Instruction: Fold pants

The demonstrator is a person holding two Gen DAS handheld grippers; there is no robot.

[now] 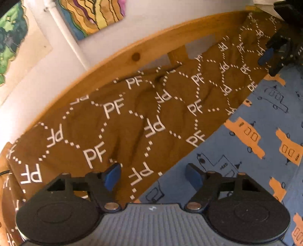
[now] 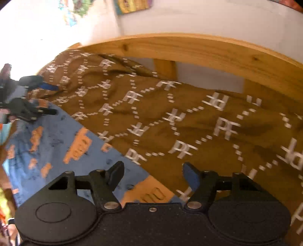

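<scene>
Brown PF-print pants (image 1: 132,117) spread along bed rail.

1. You face a white wall (image 1: 113,43) with a white pipe (image 1: 64,32) running up it.
2. Colourful paintings (image 1: 92,15) hang on that wall.
3. A pine bed rail (image 2: 189,49) curves below it.
4. A blue sheet (image 1: 255,117) with orange cars covers the bed.
5. Bright light washes the wall.
</scene>
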